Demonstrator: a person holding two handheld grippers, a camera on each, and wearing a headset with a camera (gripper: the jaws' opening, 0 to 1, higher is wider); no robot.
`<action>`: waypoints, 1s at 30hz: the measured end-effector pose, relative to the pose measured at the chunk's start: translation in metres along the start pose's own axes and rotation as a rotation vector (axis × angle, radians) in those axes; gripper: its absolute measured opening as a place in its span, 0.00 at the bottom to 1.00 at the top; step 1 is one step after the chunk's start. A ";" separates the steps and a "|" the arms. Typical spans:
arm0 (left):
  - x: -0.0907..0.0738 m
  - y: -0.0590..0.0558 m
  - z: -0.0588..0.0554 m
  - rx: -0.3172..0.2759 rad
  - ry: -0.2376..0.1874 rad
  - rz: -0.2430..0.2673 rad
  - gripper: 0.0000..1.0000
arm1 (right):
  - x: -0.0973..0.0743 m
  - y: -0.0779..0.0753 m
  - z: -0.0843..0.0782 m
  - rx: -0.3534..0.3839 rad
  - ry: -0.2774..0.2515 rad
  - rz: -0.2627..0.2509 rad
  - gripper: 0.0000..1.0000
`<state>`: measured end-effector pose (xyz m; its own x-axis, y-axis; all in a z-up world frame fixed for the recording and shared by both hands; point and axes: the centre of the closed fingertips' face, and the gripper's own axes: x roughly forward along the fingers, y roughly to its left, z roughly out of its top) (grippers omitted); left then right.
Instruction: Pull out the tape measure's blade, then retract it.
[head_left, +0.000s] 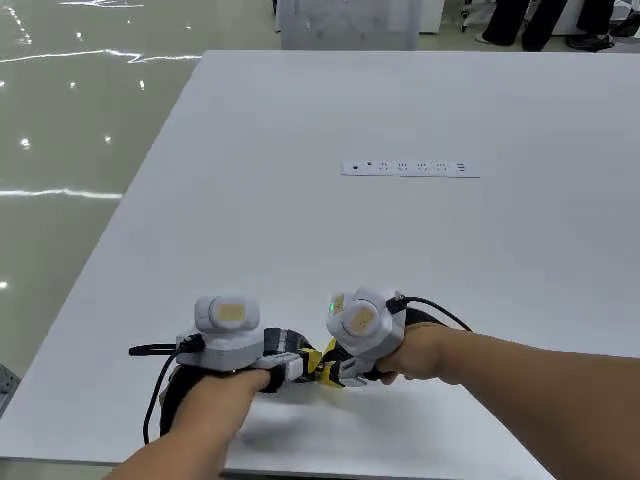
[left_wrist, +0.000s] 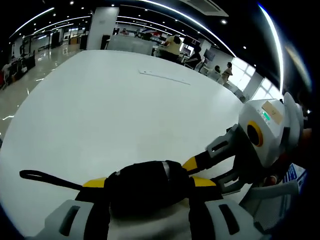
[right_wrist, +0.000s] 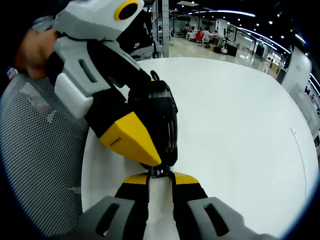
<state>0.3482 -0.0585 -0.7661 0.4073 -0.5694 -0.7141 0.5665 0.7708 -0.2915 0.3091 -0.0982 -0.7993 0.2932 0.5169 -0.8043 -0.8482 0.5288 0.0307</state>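
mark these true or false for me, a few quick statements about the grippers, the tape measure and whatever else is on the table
1. The left gripper is clamped around the black tape measure. True.
2. The blade is pulled far out across the table. False: the right gripper sits right up against the case, and hardly any blade is out.
3. A white power strip lies on the table, well beyond both grippers. True.
4. The right gripper is open and holds nothing. False: its jaws are pinched shut on the end hook at the mouth of the case.
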 end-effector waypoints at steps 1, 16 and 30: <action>-0.001 0.001 0.001 0.004 -0.001 -0.003 0.60 | -0.002 0.000 -0.002 0.004 0.006 -0.002 0.18; -0.024 0.003 0.014 0.311 -0.103 -0.203 1.00 | -0.072 -0.010 -0.046 0.100 -0.065 -0.136 0.43; -0.047 0.022 0.016 0.313 -0.176 -0.231 1.00 | -0.160 -0.018 -0.117 0.215 -0.158 -0.364 0.67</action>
<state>0.3530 -0.0196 -0.7282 0.3448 -0.7783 -0.5247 0.8365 0.5084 -0.2045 0.2253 -0.2691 -0.7405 0.6333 0.3590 -0.6856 -0.5713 0.8144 -0.1013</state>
